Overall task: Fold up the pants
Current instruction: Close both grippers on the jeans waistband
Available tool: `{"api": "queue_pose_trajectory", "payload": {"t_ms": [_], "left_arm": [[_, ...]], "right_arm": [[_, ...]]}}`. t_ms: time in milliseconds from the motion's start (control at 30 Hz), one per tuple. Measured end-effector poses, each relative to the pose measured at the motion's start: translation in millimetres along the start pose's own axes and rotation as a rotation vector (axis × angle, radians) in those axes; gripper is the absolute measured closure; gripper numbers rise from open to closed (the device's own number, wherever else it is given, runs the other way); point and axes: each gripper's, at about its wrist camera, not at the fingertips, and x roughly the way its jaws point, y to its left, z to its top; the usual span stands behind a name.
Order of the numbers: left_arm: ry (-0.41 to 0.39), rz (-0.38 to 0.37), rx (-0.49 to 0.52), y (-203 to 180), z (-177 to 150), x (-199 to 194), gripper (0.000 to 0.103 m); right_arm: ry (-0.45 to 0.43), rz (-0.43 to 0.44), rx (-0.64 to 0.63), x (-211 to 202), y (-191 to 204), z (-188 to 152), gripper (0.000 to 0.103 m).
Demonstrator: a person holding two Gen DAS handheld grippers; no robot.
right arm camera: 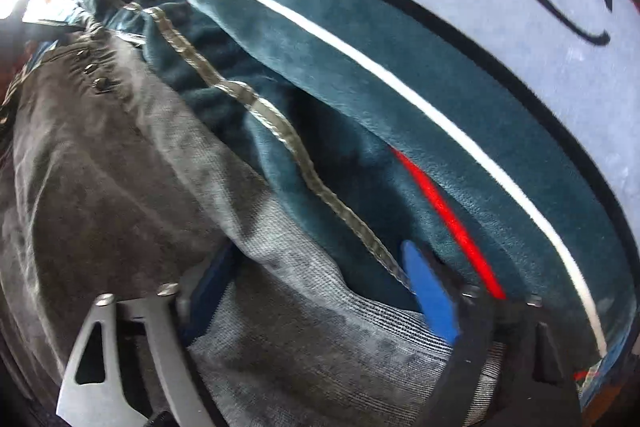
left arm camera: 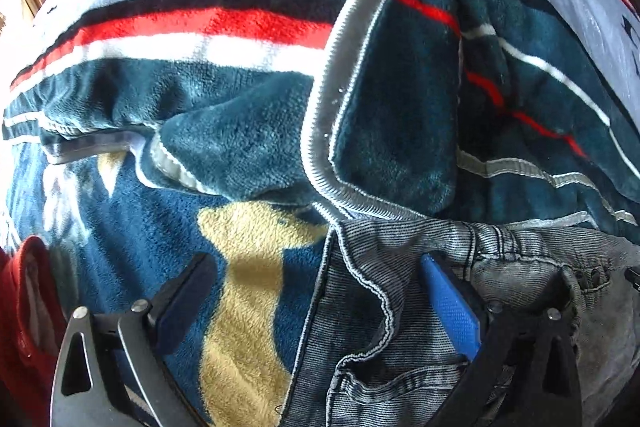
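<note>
Pants fill both open grippers' gaps, contact unclear, edges cropped.

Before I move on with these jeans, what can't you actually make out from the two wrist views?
- Jeans legs and hems: cut off by the bottom edge, left wrist view.
- Left gripper: open, straddling the jeans' edge over the blanket; contact unclear.
- Right gripper: denim lies between its pads, which stand apart; grip unclear.
- Red cloth: cropped by the left edge, unidentifiable.
</note>
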Motion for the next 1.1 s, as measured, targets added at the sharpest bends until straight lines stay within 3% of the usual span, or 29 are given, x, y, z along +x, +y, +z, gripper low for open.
{"api": "queue_pose_trajectory", "payload": {"t_ms": [33,100,167,267,333,633,867,1033,1067,1100], "left_arm": [[0.003,-0.018,-0.004,2,0,0,0.010],[0.005,-0.051,0.001,1,0,-1,0.023],[0.001,-0.065,0.037,-8,2,-5,0.050],[-0.021,-0.017,0.094,-25,2,-13,0.071],[-0.033,-0.018,0.090,-27,1,-19,0.076],[-0.134,-0.086,0.042,-9,-9,-82,0.078],[-0.189,-0.145,0.045,-6,-35,-155,0.080],[-0.187,-0.127,0.051,-9,-43,-160,0.082],[-0.191,-0.137,0.043,-12,-44,-164,0.082],[-0.193,-0.140,0.043,-12,-44,-165,0.082]], "right_arm": [[-0.002,-0.010,-0.016,-3,5,1,0.046],[-0.003,-0.023,-0.038,-7,12,4,0.069],[-0.008,-0.048,-0.061,-10,23,12,0.082],[-0.015,-0.065,-0.069,-14,31,11,0.087],[-0.025,-0.072,-0.063,-21,32,9,0.089],[-0.070,-0.065,-0.057,-66,60,-17,0.090],[-0.096,-0.076,-0.020,-106,43,-33,0.091],[-0.067,-0.031,-0.015,-107,46,-35,0.089],[-0.065,-0.021,-0.007,-104,44,-33,0.081],[-0.066,-0.019,0.007,-100,42,-30,0.055]]}}
